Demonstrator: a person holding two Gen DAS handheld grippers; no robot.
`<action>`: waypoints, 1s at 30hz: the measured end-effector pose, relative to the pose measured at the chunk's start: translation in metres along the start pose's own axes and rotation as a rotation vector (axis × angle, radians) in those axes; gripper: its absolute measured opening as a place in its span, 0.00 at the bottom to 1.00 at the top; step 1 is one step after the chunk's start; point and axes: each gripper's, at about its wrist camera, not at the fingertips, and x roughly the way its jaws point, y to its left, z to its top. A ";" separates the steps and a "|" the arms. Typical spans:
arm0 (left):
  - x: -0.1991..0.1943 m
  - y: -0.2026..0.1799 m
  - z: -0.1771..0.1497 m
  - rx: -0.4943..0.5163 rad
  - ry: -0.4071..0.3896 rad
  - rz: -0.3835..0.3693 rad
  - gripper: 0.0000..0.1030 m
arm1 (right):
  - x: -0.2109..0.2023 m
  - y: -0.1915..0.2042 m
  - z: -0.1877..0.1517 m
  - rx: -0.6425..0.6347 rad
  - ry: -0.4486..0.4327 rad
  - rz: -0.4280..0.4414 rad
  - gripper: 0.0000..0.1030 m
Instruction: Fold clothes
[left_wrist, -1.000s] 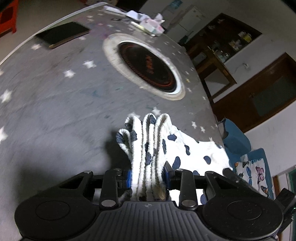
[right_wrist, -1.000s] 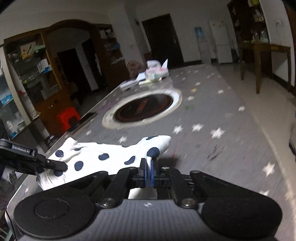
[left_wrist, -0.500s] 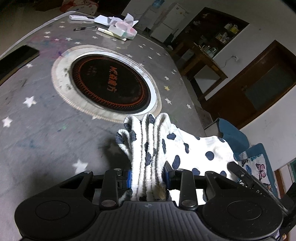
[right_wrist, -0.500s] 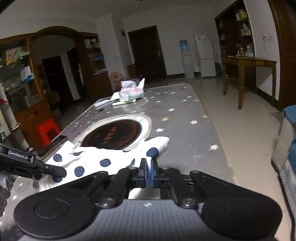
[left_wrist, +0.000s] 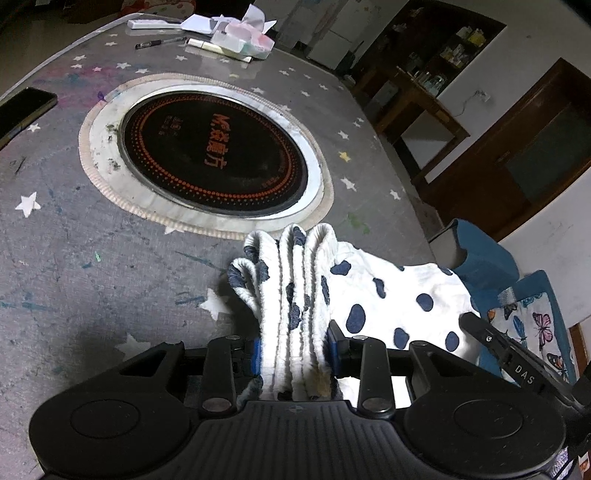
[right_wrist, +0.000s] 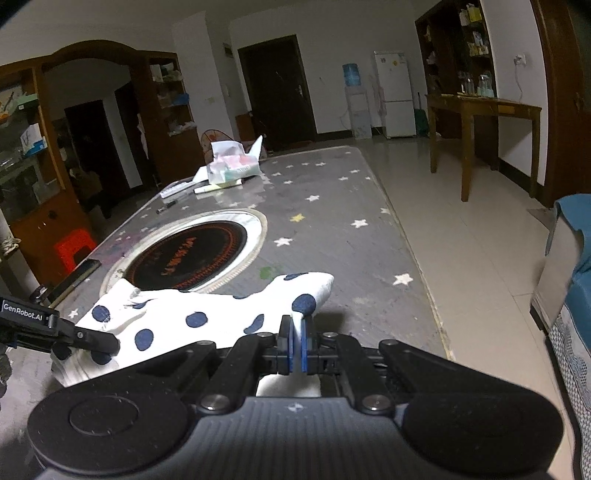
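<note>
Grey, star-printed table (left_wrist: 92, 258) is seen below, its round black hob (left_wrist: 214, 162) just beyond the white dotted garment (left_wrist: 388, 291). The garment is stretched above the near edge. Its bunched folds are clamped by the left gripper (left_wrist: 293, 349), one thin corner by the right gripper (right_wrist: 296, 349).
</note>
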 end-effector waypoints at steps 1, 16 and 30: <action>0.001 0.000 -0.001 0.000 0.004 -0.001 0.33 | 0.001 -0.001 0.000 0.001 0.001 -0.004 0.03; 0.003 -0.017 -0.030 0.045 0.107 -0.086 0.33 | -0.024 -0.021 -0.015 0.002 0.034 -0.065 0.03; -0.003 -0.033 -0.048 0.119 0.114 -0.077 0.48 | -0.049 -0.033 -0.035 0.002 0.062 -0.142 0.09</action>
